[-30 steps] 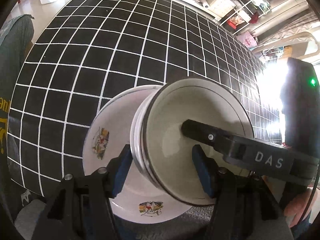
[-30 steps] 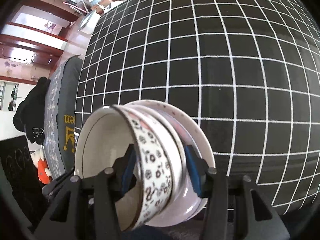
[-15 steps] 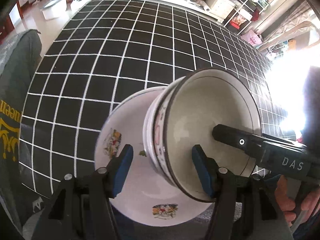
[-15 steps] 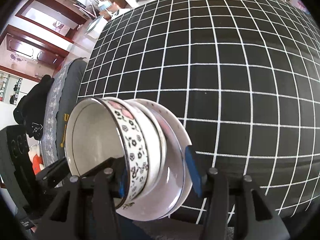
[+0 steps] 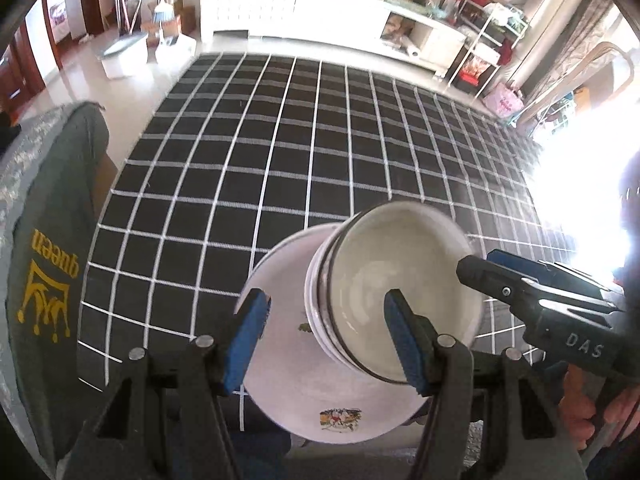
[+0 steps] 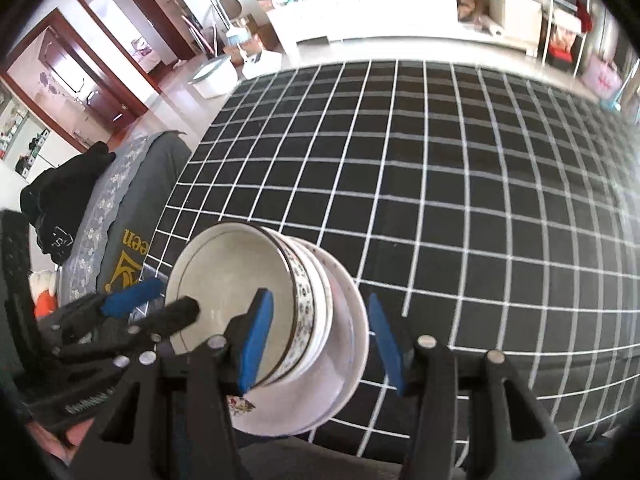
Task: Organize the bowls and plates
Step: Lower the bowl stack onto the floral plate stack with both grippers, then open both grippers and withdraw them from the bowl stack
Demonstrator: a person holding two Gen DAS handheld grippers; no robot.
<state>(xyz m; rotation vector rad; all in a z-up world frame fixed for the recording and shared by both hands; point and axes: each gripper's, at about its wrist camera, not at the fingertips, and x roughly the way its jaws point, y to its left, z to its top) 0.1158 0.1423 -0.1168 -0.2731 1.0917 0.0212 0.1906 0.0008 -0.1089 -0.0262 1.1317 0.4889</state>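
The left hand-held gripper (image 5: pixel 326 338) stands with its 2 blue pads spread wide, and no pad visibly presses on the crockery between them, so it reads as open. Directly ahead of it, on the near edge of the table (image 5: pixel 280 160) with its black grid-pattern cloth, sits the stack: a large plate (image 5: pixel 280 360) with small printed pictures at the bottom, and 2 or 3 nested bowls on it, the top bowl (image 5: pixel 404 292) showing a plain pale interior. In the left wrist view the stack spans the gap between the pads, the plate lying toward the left pad and the bowls toward the right pad; the stack axis appears tilted to the right, though fisheye distortion may account for some of this. The right hand-held gripper (image 6: pixel 318 340) is likewise spread, with its left pad in front of the patterned wall of the top bowl (image 6: pixel 236 280) and its right pad just outside the rim of the plate (image 6: pixel 352 352); whether either pad touches cannot be determined. Each gripper appears in the other's view, reaching toward the top bowl from opposite sides, so both are about equally near. Judgement: the coming move depends on which rim each pair of pads straddles, bowl or plate, before closing.
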